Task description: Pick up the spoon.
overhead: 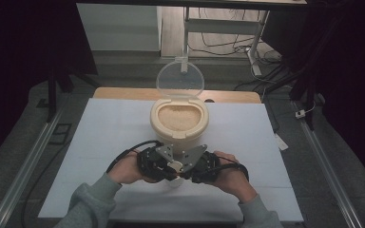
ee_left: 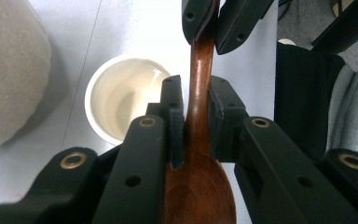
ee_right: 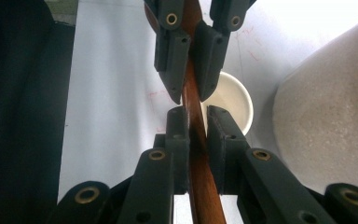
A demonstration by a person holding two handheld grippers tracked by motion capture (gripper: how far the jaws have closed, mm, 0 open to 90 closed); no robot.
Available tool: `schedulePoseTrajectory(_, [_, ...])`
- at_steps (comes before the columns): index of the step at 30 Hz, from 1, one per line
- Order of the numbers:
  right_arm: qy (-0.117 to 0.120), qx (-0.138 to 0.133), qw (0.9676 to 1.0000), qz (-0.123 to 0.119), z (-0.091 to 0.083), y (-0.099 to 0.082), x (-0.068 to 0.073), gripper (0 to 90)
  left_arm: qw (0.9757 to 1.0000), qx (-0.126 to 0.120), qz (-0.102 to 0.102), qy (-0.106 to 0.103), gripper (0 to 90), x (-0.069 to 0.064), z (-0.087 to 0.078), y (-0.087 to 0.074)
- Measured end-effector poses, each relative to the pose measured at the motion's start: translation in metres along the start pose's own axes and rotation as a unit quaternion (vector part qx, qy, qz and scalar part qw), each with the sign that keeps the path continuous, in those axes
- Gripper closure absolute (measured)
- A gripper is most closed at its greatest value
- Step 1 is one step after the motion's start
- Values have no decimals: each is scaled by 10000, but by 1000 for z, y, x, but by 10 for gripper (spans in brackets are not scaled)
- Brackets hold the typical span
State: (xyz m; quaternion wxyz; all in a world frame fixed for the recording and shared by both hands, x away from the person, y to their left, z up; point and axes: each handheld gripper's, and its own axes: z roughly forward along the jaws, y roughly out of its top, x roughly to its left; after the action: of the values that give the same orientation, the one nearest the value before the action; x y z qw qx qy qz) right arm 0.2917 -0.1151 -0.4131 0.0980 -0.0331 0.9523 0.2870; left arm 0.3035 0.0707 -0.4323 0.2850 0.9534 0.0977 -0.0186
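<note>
Both grippers clamp one wooden spoon (ee_left: 199, 154) w/ jaws shut: left gripper (ee_left: 196, 116) near the bowl end, right gripper (ee_right: 196, 135) on the handle, likely a handover, above the small cup (ee_left: 121, 100) beside the rice bin (overhead: 179, 118).

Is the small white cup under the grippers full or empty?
Empty: the left gripper view shows the cup's bare glossy inside, nothing in it.

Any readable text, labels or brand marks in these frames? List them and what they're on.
None can be read.
Faint red marks on the white table sheet, seen in the right gripper view: too faint and blurred to read.
Rice container, its clear lid, small white cup, wooden spoon: no label or print visible.
</note>
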Motion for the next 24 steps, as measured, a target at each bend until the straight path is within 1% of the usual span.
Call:
schedulePoseTrajectory(1, [35, 103, 9999, 38, -2, 0, -1, 777, 10000, -12, -5, 38, 775, 0, 1, 0])
schedulePoseTrajectory(3, [-41, 40, 10000, 62, -2, -1, -3, 767, 10000, -22, -7, 59, 779, 0, 1, 0])
schedulePoseTrajectory(5, [-125, -85, 9998, 150, -4, -3, -5, 717, 9999, -54, -17, 141, 782, 1, 2, 0])
schedulePoseTrajectory(6, [-162, -170, 9994, 257, -6, -4, -6, 688, 9998, -78, -38, 168, 783, 1, 1, 0])
schedulePoseTrajectory(8, [-349, -356, 9977, 458, -10, -5, -9, 623, 9996, -141, -37, 241, 785, 1, 0, -1])
schedulePoseTrajectory(9, [-349, -356, 9977, 458, -10, -5, -9, 623, 9996, -141, -37, 241, 785, 1, 0, -1])
schedulePoseTrajectory(10, [-443, -464, 9964, 556, -13, -6, -9, 593, 9994, -190, -43, 278, 785, 1, -1, -1])
schedulePoseTrajectory(11, [-664, -755, 9921, 747, -20, -8, -10, 546, 9989, -267, -74, 368, 785, 1, -4, -2])
schedulePoseTrajectory(12, [-664, -755, 9921, 747, -20, -8, -10, 546, 9989, -267, -74, 368, 786, 1, -4, -2])
schedulePoseTrajectory(13, [-840, -1079, 9860, 953, -28, -10, -10, 513, 9982, -359, -113, 459, 785, 1, -6, -3])
schedulePoseTrajectory(14, [-964, -1235, 9820, 1054, -33, -11, -10, 495, 9982, -359, -113, 459, 786, 1, -6, -3])
schedulePoseTrajectory(15, [-964, -1235, 9820, 1054, -33, -11, -10, 495, 9978, -402, -129, 510, 786, 1, -7, -3])
schedulePoseTrajectory(16, [-1234, -1515, 9714, 1350, -41, -14, -8, 471, 9974, -440, -148, 550, 786, 1, -7, -3])
schedulePoseTrajectory(17, [-1344, -1607, 9665, 1481, -46, -16, -6, 459, 9970, -475, -158, 586, 786, 1, -8, -4])
schedulePoseTrajectory(18, [-1458, -1661, 9620, 1606, -50, -18, -5, 447, 9961, -546, -202, 665, 786, 1, -9, -4])
schedulePoseTrajectory(19, [-1596, -1718, 9562, 1752, -53, -21, -3, 436, 9961, -546, -202, 665, 786, 1, -9, -4])
schedulePoseTrajectory(20, [-1679, -1767, 9506, 1922, -56, -24, -2, 429, 9953, -593, -225, 735, 786, 1, -9, -5])
schedulePoseTrajectory(21, [-1726, -1831, 9456, 2061, -59, -27, -1, 424, 9953, -593, -225, 735, 786, 1, -9, -5])
schedulePoseTrajectory(22, [-1726, -1831, 9456, 2061, -59, -27, -1, 424, 9950, -605, -232, 758, 786, 1, -9, -5])
schedulePoseTrajectory(23, [-1833, -1907, 9348, 2370, -63, -34, 1, 404, 9943, -648, -257, 806, 786, 1, -10, -6])
schedulePoseTrajectory(24, [-1898, -1916, 9299, 2502, -64, -38, 3, 399, 9943, -648, -257, 806, 786, 1, -10, -6])
